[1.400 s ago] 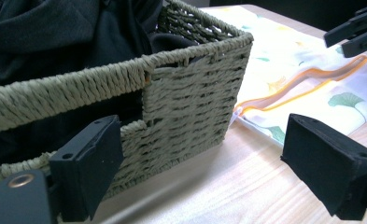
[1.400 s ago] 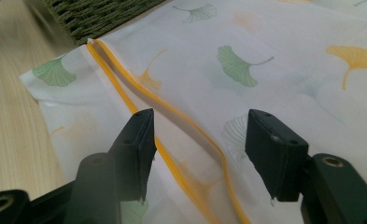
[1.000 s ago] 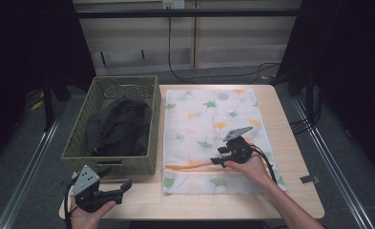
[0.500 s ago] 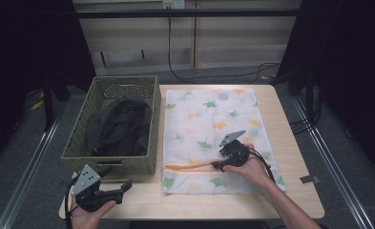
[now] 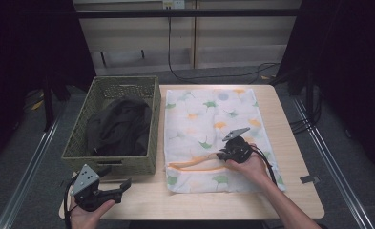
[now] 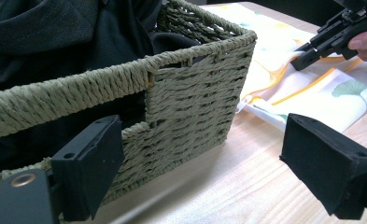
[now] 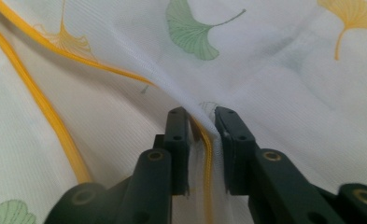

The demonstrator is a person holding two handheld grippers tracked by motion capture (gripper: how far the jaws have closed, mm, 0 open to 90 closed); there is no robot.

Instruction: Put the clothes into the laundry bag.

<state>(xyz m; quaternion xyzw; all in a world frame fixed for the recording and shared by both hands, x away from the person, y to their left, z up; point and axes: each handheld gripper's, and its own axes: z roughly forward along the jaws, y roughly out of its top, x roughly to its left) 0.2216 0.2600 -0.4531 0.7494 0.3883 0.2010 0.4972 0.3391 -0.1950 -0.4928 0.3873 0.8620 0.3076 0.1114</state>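
A white mesh bag point(image 5: 213, 119) printed with green and yellow leaves lies flat on the table, its orange zip edge point(image 5: 194, 162) near the front. My right gripper point(image 5: 222, 155) rests on the bag at that edge. Its jaws have just been closing, and in the right gripper view point(image 7: 202, 116) a fold of the white fabric with the orange zip edge point(image 7: 45, 112) is pinched between them. My left gripper point(image 5: 123, 183) is held at the table's front left corner, open and holding nothing; in the left gripper view point(image 6: 202, 149) it faces the basket's corner.
A woven green basket point(image 5: 149, 157) holding a dark garment point(image 5: 118, 126) stands left of the bag; its corner point(image 6: 190, 102) is close in front of the left jaws. Bare wood runs along the table's front and right edges. Cables lie on the floor behind.
Both hands stay where they were. The right gripper's jaws have drawn together on the bag's orange edge.
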